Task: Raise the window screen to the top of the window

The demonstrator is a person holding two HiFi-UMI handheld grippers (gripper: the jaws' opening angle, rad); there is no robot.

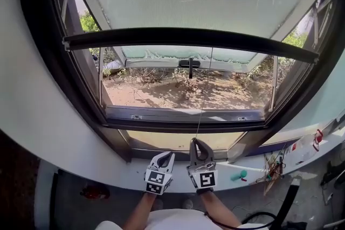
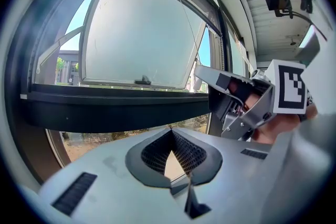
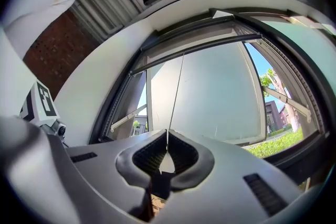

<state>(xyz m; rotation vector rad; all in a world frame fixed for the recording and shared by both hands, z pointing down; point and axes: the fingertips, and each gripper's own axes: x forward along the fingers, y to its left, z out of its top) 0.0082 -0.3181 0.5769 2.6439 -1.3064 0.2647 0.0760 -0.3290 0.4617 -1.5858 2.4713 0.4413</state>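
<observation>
**Two grippers below the window, one pinching the cord**

Both grippers sit close together just above the white sill (image 1: 81,159). The right gripper (image 1: 195,141) points upward, clenched on a thin pull cord (image 1: 202,99) that runs taut from its tips up to the window screen (image 1: 188,36). The screen's dark bottom bar crosses the frame partway up, well short of the top, with the tilted-out pane and bare ground visible beneath it. The left gripper (image 1: 166,154) is just beside the right, its tips pressed together on nothing.
</observation>
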